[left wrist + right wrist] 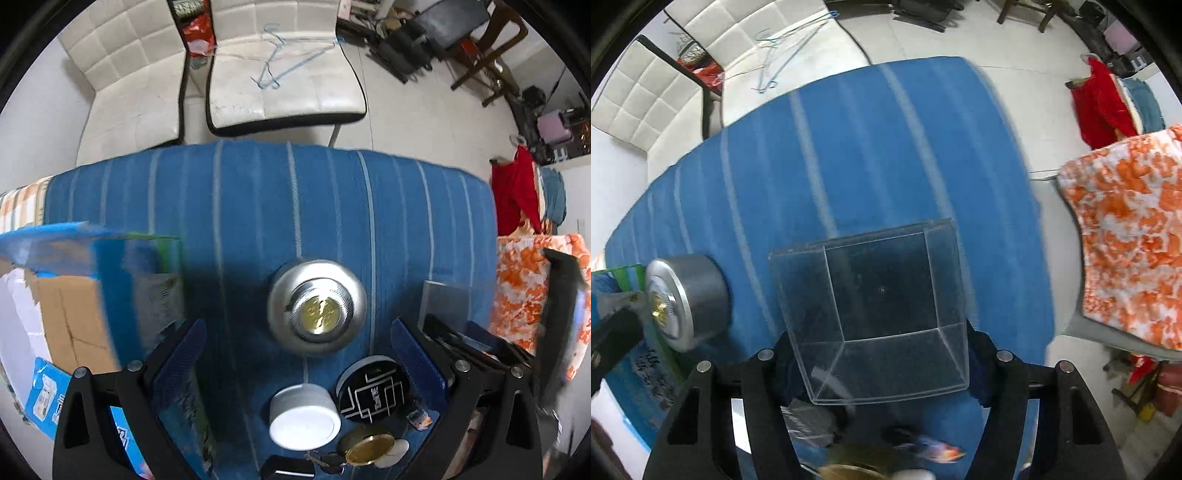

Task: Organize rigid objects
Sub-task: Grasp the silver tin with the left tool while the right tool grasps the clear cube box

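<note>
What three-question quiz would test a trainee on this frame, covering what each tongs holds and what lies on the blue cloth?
1. True or false: the right tongs are shut on the clear plastic box.
2. Multiple choice: between the fingers of the left tongs is (A) a clamped book, (B) nothing gripped, with the silver round tin beyond them, (C) a red cloth.
3. Fill in: the small tin with a white lid lies beside a round ____ tin with white line art.

Key: 1 true; 2 B; 3 black.
</note>
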### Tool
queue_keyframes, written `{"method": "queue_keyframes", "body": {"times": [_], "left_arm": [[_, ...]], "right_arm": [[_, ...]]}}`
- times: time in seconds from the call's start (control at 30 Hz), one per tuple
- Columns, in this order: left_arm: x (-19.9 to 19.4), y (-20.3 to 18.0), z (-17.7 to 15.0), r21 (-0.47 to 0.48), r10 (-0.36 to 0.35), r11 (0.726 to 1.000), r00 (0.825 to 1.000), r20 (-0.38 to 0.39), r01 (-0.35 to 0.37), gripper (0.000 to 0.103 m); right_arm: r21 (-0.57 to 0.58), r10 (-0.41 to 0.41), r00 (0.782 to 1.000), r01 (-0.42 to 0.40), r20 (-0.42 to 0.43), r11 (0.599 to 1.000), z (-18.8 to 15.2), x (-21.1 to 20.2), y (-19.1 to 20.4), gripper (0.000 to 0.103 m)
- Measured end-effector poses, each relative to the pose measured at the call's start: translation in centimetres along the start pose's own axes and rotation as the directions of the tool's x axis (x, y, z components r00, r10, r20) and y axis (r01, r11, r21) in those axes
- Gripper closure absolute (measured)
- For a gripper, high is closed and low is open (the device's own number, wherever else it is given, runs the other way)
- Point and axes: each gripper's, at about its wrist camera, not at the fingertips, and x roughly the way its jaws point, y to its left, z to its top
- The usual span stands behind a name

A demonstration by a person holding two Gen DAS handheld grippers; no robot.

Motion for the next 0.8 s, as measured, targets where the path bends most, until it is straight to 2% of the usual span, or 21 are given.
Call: {"method": "queue_keyframes", "body": {"times": [0.17, 0.23, 0.3, 0.33, 0.43, 0.53, 0.63, 0.8], "left_arm": [[2.8, -2.3, 1.0, 0.079, 0.1, 0.992, 0.994, -0.043, -0.096, 0.0], [3.8, -2.7, 1.1, 0.088, 0.109, 0.991, 0.992, -0.065, -0.103, 0.001], [4.6, -3.0, 1.2, 0.098, 0.118, 0.989, 0.99, -0.081, -0.11, 0.01], [5.1, -3.1, 1.2, 0.103, 0.121, 0.988, 0.988, -0.092, -0.111, 0.02], [6.4, -3.0, 0.7, 0.126, 0.148, 0.983, 0.982, -0.113, -0.134, 0.027], [5.8, -3.0, 0.4, 0.131, 0.131, 0.984, 0.988, -0.088, -0.119, 0.034], [5.7, -2.9, 0.1, 0.15, 0.12, 0.983, 0.988, -0.095, -0.105, 0.034], [3.6, -3.1, -1.4, 0.153, 0.094, 0.985, 0.994, -0.049, -0.086, 0.034]], "right_arm": [[0.021, -0.01, 1.0, 0.01, -0.014, 1.0, -0.3, 0.2, -2.1, 0.033], [0.022, -0.009, 1.0, 0.01, -0.017, 1.0, -0.3, 0.6, -2.3, 0.033], [0.02, -0.01, 1.0, 0.01, -0.017, 1.0, -0.3, 0.6, -2.6, 0.034], [0.018, -0.011, 1.0, 0.012, -0.017, 1.0, -0.5, 0.5, -2.8, 0.034], [0.013, -0.021, 1.0, 0.021, -0.018, 1.0, -0.4, 0.2, -3.2, 0.034], [0.0, -0.035, 0.999, 0.035, -0.016, 0.999, -0.5, 0.1, -2.4, 0.034], [-0.01, -0.043, 0.999, 0.043, -0.01, 0.999, -0.7, -0.2, -1.8, 0.034], [-0.029, -0.042, 0.999, 0.042, 0.015, 0.999, -1.4, -1.3, -1.8, 0.034]]}}
